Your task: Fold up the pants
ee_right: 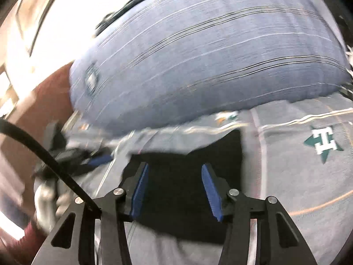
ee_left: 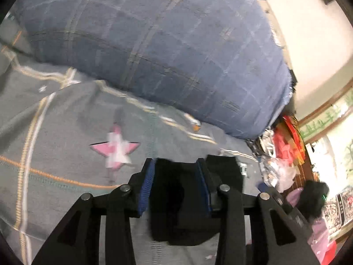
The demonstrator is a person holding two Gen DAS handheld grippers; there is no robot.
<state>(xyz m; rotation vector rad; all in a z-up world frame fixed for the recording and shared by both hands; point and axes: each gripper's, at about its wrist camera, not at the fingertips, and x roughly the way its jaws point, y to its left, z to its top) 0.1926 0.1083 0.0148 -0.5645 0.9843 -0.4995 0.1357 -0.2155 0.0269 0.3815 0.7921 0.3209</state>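
your left gripper [ee_left: 175, 185] is closed on a bunched fold of the black fabric pants [ee_left: 181, 218]; the cloth fills the gap between its blue ribbed pads [ee_left: 146, 187] and hangs down below them in a dark wad, while another piece of it sticks out past the right pad. the pants sit at the near edge of the grey patterned bed sheet [ee_left: 66, 150], which carries a pink and white star print [ee_left: 115, 146] just to the far left of the jaws. a big blue plaid pillow [ee_left: 154, 48] lies across the far side of the sheet. off the right edge of the bed you can see a heap of red and clear plastic bags [ee_left: 282, 154].

your right gripper [ee_right: 177, 191] has its jaws spread wide, with nothing between its blue pads [ee_right: 139, 190]. it hangs over the flat black panel of the pants [ee_right: 187, 176], which lies on the same grey sheet [ee_right: 297, 176]; this view is too blurred to tell whether the pads touch the cloth. a green star with a white letter [ee_right: 323, 143] is printed on the sheet to the right. the blue pillow [ee_right: 209, 55] is on the far side here too. at the left, a pale gloved hand [ee_right: 46, 196] shows in the blur.
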